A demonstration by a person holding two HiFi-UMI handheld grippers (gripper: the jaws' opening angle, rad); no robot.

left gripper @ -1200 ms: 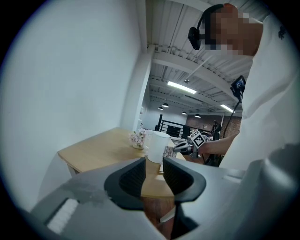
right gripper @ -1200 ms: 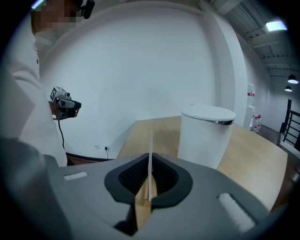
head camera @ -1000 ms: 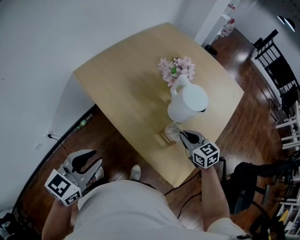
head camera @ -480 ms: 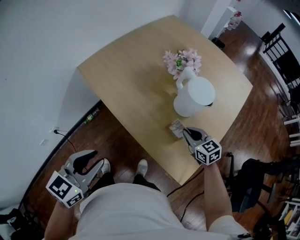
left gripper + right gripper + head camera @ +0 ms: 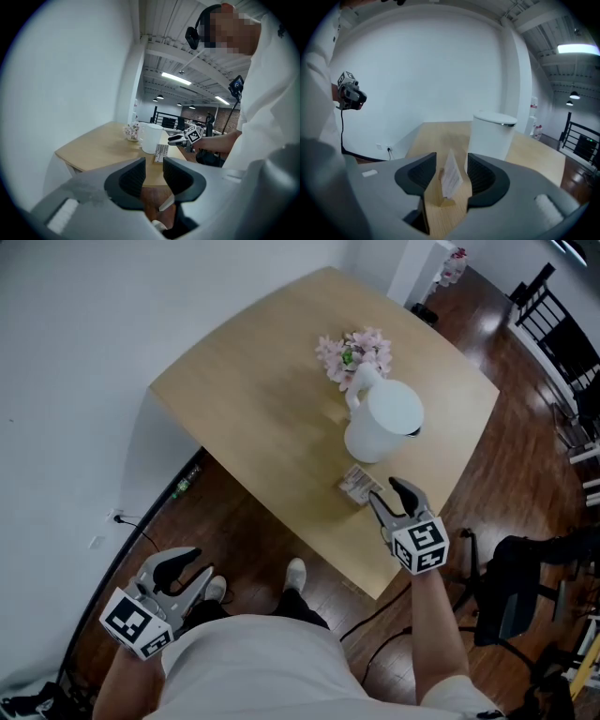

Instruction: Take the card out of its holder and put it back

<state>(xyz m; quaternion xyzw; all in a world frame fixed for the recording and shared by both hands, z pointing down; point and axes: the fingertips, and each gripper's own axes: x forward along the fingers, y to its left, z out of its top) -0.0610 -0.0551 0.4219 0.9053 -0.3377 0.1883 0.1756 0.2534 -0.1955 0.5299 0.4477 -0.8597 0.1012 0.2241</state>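
A white printed card stands in a small wooden holder near the table's front edge, just in front of the white jug. My right gripper sits right behind it, jaws opening. In the right gripper view the card stands upright between the fingers without either pad pressing on it, its foot in the holder. My left gripper hangs open and empty low at the left, off the table over the floor. From the left gripper view the card shows far off.
The light wooden table carries the white jug and a bunch of pink flowers behind it. A white wall runs along the left. Dark wood floor surrounds the table, with black chairs at the right.
The right gripper's jaws, shut at the card before, now stand apart around it. The card stays in its holder. The left gripper has barely moved.
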